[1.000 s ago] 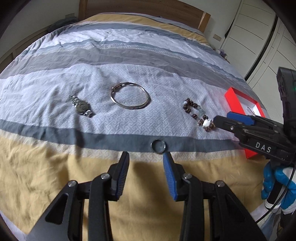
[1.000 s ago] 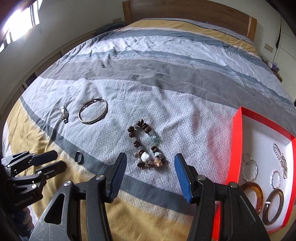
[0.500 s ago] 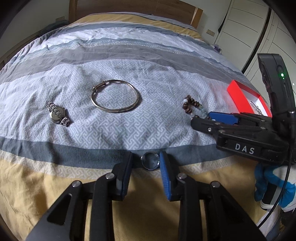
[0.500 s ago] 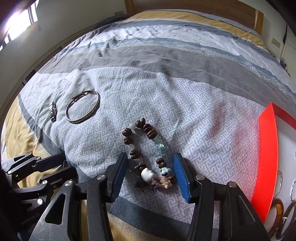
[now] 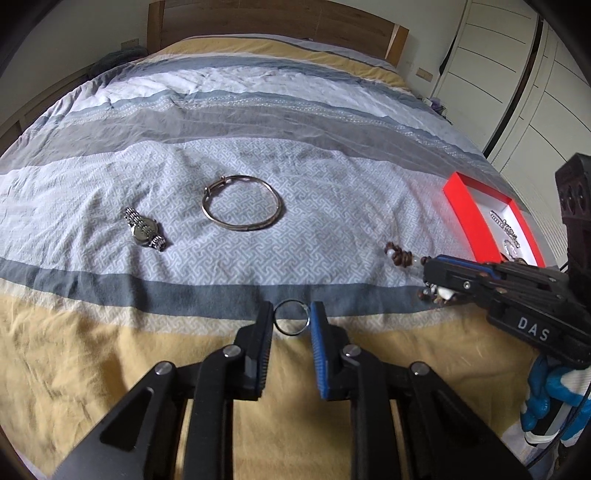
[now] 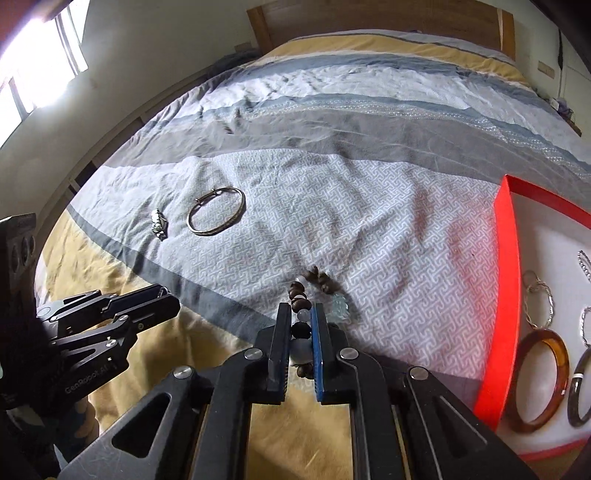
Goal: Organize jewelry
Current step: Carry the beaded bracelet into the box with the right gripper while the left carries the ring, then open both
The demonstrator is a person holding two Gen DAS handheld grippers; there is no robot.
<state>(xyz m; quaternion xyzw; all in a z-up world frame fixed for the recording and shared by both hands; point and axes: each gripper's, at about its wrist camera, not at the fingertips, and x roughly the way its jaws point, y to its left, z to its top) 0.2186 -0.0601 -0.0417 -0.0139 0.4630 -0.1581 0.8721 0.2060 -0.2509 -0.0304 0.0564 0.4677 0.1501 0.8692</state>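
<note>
My left gripper (image 5: 291, 319) is shut on a small metal ring (image 5: 291, 322), pinched between its fingertips just over the striped bedspread. My right gripper (image 6: 300, 323) is shut on a brown beaded bracelet (image 6: 301, 301), whose far beads trail onto the cover; it also shows in the left wrist view (image 5: 400, 256). A silver bangle (image 5: 242, 208) and a wristwatch (image 5: 144, 229) lie on the grey patterned band to the left. A red box (image 6: 504, 266) with a white inside sits at the right.
The red box (image 5: 458, 206) holds an amber bangle (image 6: 541, 376), a dark bangle (image 6: 581, 387) and thin silver chains. A wooden headboard (image 5: 273, 18) stands at the far end. White wardrobe doors (image 5: 517, 74) are on the right.
Both grippers have closed: the left onto the ring, the right onto the beaded bracelet, which has bunched up between its fingers. Both moved forward and down to the items.
</note>
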